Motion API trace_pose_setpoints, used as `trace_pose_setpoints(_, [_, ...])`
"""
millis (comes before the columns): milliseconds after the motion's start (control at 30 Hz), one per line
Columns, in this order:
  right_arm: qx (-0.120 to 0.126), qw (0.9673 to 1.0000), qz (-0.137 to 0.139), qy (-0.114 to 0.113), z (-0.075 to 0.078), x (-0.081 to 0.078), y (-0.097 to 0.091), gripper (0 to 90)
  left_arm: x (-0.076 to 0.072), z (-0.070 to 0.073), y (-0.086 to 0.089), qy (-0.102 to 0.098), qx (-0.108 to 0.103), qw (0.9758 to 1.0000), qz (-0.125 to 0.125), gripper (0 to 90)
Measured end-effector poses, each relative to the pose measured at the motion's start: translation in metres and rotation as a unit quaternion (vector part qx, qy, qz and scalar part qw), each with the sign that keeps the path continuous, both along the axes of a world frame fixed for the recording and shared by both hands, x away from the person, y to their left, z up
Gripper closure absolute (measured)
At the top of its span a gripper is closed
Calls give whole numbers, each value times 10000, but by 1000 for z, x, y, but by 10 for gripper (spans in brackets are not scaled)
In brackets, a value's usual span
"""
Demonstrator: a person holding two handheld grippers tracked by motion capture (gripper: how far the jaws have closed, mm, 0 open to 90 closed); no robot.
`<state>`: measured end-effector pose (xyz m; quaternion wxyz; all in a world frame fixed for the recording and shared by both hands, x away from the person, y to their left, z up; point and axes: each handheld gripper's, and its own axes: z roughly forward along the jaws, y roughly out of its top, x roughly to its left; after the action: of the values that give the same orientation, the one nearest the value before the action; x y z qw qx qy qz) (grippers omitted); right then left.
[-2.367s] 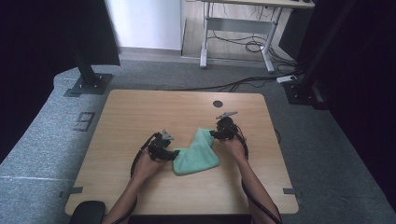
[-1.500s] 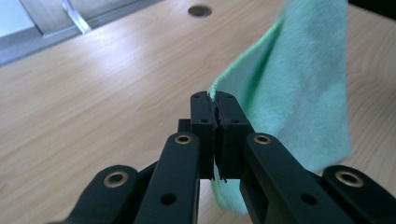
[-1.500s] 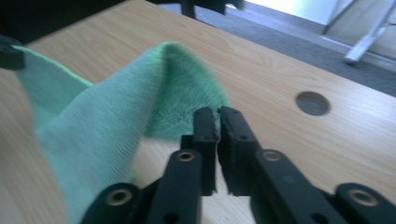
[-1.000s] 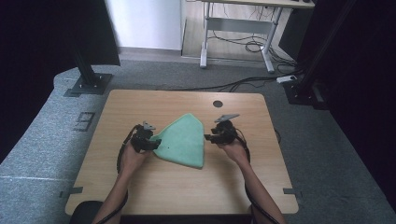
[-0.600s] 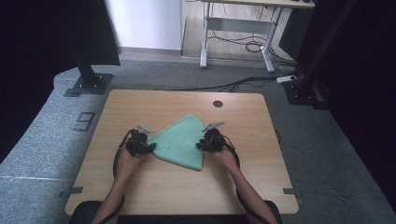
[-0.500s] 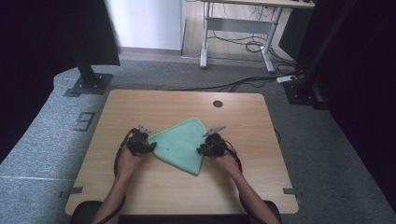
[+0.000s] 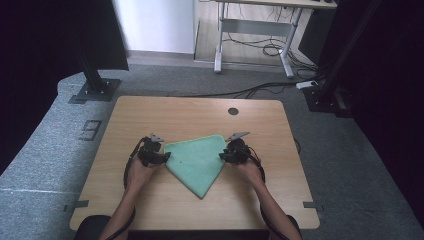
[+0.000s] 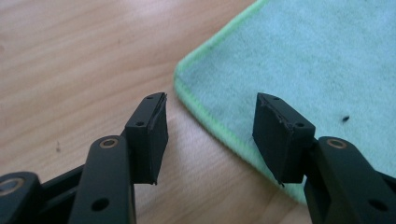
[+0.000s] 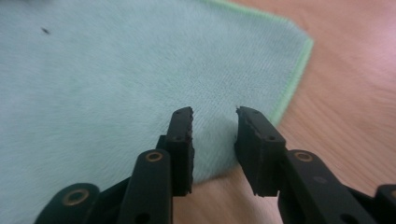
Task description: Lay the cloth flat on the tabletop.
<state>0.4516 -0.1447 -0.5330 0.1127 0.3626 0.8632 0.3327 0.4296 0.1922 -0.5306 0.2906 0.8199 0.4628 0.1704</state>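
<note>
A light green cloth (image 7: 196, 161) lies flat on the wooden table (image 7: 150, 112), one point toward the front edge. My left gripper (image 7: 159, 156) sits at the cloth's left corner. In the left gripper view it (image 8: 212, 133) is open, its jaws straddling the hemmed edge of the cloth (image 8: 317, 56) without pressing on it. My right gripper (image 7: 226, 155) is at the cloth's right corner. In the right gripper view it (image 9: 214, 135) hangs just above the cloth (image 9: 93, 79). Its jaws have just been closing, but a narrow gap remains with nothing pinched.
A round cable hole (image 7: 233, 111) sits near the table's far edge. On the carpet beyond stand a black stand base (image 7: 95, 90) at the left, a white desk frame (image 7: 250, 30) with loose cables, and a dark stand (image 7: 325, 97) at the right.
The cloth, bunched between the grippers at first, now lies spread flat. The right gripper swung in over the cloth, then settled lower at its right corner. The left gripper has barely moved.
</note>
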Motion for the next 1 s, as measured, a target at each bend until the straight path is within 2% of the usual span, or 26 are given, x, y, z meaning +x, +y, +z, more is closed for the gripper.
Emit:
trace_pose_setpoints(33, [29,10000,9,-77,-4,-1,1,709,0,-2,0,35,28,10000,-4,443])
trace_pose_setpoints(67, [111,9999,14,-16,-4,-4,1,714,1,-4,1,22,-5,10000,-20,436])
trace_pose_setpoints(133, [17,9998,191,97,-2,-16,2,724,3,-5,2,72,-134,9999,3,434])
trace_pose_setpoints(233, [-172,9978,582,250,3,-41,1,702,2,-3,-5,94,-30,9998,-189,444])
trace_pose_setpoints(267, [-238,9977,601,201,5,-46,-1,667,2,-3,-7,47,55,9998,-209,430])
trace_pose_setpoints(300, [-241,9983,519,144,8,-46,-5,648,3,-2,-8,17,40,9998,-215,421])
trace_pose_setpoints(367, [-155,9997,154,51,12,-37,-16,619,7,-1,-6,50,-126,9997,-209,406])
trace_pose_setpoints(467, [-66,9992,-391,-88,14,-14,-27,564,15,0,-3,19,-193,9996,-185,397])
trace_pose_setpoints(533, [-7,9983,-565,-121,12,-1,-28,529,22,-2,-1,64,-301,9994,-169,406])
trace_pose_setpoints(600, [-14,9980,-620,-78,7,9,-23,522,27,-6,-1,90,-327,9992,-206,427])
trace_pose_setpoints(633, [-47,9980,-628,-37,3,13,-20,527,27,-6,-2,49,-345,9991,-243,445])
trace_pose_setpoints(667, [-86,9982,-586,11,-1,14,-16,570,26,-6,-3,35,-357,9989,-299,493])
trace_pose_setpoints(700, [-89,9985,-533,-17,-3,14,-13,634,24,-6,-4,52,-366,9985,-395,577])
trace_pose_setpoints(767, [45,9990,-444,104,-3,10,-10,821,20,-5,-7,117,-381,9975,-586,722])
trace_pose_setpoints(800, [36,9992,-367,152,-2,8,-8,842,17,-4,-7,158,-399,9970,-642,812])
trace_pose_setpoints(867, [-99,9995,-230,186,1,0,-7,857,9,-2,-8,142,-334,9966,-737,862])
trace_pose_setpoints(900, [-52,9997,-156,183,5,-5,-7,860,4,1,-6,136,-376,9961,-786,870])
trace_pose_setpoints(1000, [197,9998,30,24,29,-27,-15,862,-16,25,5,11,-742,9934,-874,876])
